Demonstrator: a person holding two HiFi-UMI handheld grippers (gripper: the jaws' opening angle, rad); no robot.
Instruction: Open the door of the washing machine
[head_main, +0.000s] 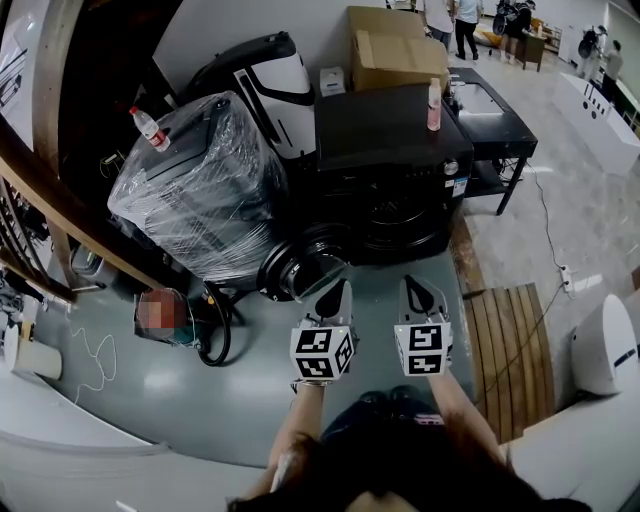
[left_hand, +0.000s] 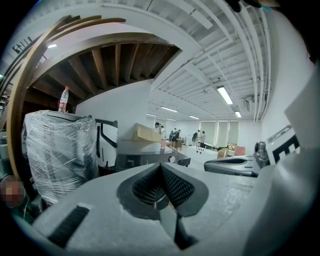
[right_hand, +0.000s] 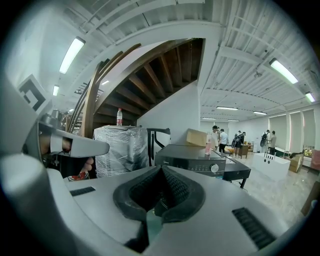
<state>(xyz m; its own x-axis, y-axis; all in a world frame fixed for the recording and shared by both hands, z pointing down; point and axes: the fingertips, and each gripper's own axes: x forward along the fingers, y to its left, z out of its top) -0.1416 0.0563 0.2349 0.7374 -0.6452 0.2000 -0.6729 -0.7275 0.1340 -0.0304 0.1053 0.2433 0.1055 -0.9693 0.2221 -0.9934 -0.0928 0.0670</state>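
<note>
Status: task looks essentially done.

- washing machine (head_main: 392, 150): black front-loader, middle of the head view, standing on the grey floor between a plastic-wrapped appliance (head_main: 200, 190) on its left and a low black table (head_main: 495, 110) on its right. It has a flat dark top, with a pink bottle (head_main: 434, 105) standing near the back right corner.
- door (head_main: 303, 265): round dark ring with a glossy centre. It sits off the machine's front at the lower-left corner and is angled away from the front panel. I read that as swung open on a left-side hinge, well past a crack. The drum opening behind it is too dark to confirm.
- left gripper (head_main: 338, 290): jaws together, nothing between them. It is near the door's edge, but I see no contact.
- right gripper (head_main: 417, 287): jaws also closed and empty. It sits just beside the left gripper, in front of the machine and apart from it.
- Both grippers point roughly level at the machine. In the 2 gripper views only the machine's top and control panel with 1 knob clear the gripper bodies, and the door is hidden below them.

Left to do, my call: nothing on the door itself. At most, back the grippers off, or push the door wider if full swing is wanted.

Risk: the door could drift back if it isn't latched open. I can't judge that from here.
</note>
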